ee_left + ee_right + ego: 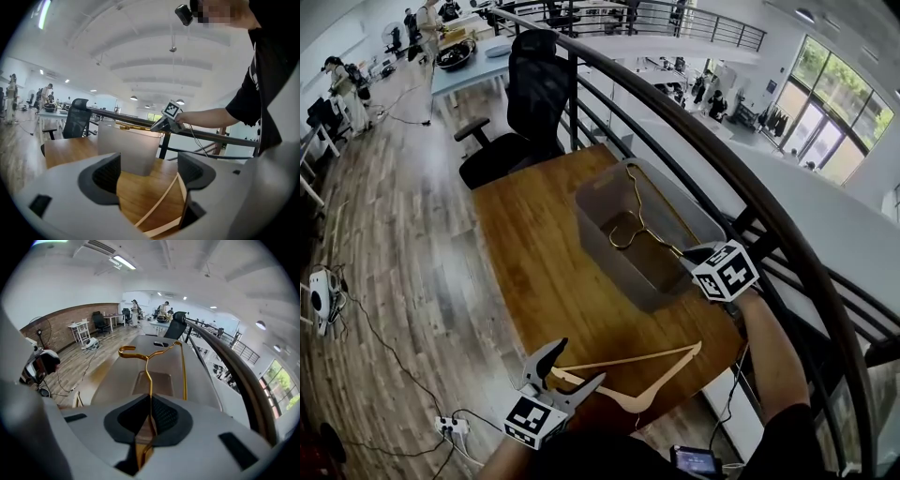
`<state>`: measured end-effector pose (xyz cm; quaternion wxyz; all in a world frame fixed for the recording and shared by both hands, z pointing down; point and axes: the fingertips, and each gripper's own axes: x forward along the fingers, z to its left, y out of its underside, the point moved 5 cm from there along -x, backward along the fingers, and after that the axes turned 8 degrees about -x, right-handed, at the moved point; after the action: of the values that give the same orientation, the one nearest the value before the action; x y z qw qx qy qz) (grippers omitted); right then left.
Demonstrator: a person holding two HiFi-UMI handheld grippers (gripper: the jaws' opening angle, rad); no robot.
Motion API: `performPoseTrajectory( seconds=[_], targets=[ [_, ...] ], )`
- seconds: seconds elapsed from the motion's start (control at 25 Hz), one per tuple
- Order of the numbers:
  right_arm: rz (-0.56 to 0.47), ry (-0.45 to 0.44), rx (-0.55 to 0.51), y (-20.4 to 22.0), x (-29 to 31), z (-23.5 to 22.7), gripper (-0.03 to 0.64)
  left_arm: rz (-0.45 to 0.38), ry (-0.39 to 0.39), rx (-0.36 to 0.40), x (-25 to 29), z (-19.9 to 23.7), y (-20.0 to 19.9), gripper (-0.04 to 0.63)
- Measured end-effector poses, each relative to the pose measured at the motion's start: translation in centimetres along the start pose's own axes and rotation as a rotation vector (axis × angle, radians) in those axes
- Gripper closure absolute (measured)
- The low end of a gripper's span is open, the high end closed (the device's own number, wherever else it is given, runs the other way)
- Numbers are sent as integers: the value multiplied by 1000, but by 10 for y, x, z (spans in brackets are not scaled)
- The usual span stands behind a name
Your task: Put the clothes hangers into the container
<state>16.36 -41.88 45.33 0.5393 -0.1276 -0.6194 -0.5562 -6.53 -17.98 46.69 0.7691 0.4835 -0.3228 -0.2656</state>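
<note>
Table [534, 253]: wooden, under bin [592, 211].
Railing [703, 150]: beside bin.
Right gripper [149, 427]: clamped on gold hanger [150, 380], over bin.
Left gripper [150, 176]: wide apart, straddling wooden hanger [156, 199].

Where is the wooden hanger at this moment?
In the head view the wooden hanger lies on the table by its near edge, lower centre, its left end between the open jaws of the left gripper, short of the grey container.

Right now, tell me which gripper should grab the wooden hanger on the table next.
Left. The left gripper has its jaws open right at the wooden hanger on the table, while the right gripper is shut on the gold hanger at the container.
</note>
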Motion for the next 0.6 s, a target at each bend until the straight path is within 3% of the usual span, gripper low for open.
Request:
performPoseTrajectory(
  seconds=[0.2, 0.6],
  targets=[
    [129, -37, -1, -7, 9, -7, 601, 7, 4, -9, -3, 0, 2, 225],
    [304, 2, -77, -19, 49, -7, 583, 8, -40, -47, -11, 13, 6, 225]
  ],
)
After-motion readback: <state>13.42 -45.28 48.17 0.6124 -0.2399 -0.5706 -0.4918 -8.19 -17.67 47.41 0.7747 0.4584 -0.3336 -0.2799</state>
